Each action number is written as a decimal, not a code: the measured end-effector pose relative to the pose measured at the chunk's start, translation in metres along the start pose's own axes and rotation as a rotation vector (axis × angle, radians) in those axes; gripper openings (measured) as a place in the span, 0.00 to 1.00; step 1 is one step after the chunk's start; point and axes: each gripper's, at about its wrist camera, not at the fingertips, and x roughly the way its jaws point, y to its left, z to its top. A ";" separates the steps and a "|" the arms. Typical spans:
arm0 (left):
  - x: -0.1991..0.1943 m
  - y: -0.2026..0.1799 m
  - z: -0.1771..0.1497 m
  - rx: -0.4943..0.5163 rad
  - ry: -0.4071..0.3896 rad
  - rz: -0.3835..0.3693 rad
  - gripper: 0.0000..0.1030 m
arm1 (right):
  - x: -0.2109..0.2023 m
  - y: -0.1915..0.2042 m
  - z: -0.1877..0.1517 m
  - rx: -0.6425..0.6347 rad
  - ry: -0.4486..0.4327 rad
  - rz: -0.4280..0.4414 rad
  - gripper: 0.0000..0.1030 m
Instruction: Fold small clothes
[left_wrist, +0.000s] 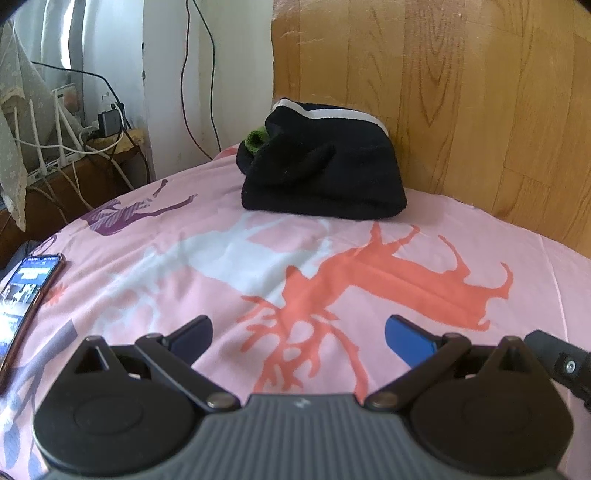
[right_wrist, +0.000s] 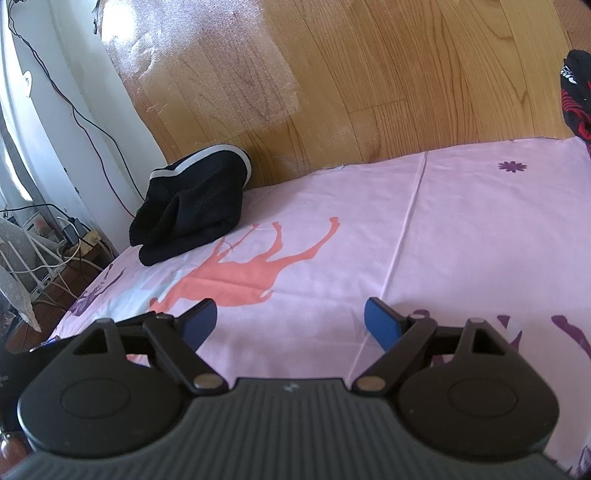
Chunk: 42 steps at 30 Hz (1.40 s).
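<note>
The bedsheet was pink, printed with coral, pale blue and purple deer. The folded garment was black with a white stripe and a bit of green. Blue pads faced black gripper fingers. The headboard was honey-coloured woodgrain.

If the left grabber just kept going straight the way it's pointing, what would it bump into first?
Probably the pink sheet. The left gripper is open, empty and tilted downward, so it likely meets the bed before reaching the folded black clothes farther ahead. Depth is hard to judge.
</note>
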 end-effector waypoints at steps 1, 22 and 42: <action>0.000 0.000 0.000 0.001 0.000 -0.003 1.00 | 0.000 0.000 0.000 0.000 0.000 0.000 0.87; -0.002 0.002 -0.001 -0.020 -0.024 0.029 1.00 | 0.000 0.000 0.000 0.003 0.000 0.000 0.88; 0.003 0.012 0.000 -0.074 0.049 0.074 1.00 | 0.001 0.000 -0.001 0.005 -0.001 0.000 0.89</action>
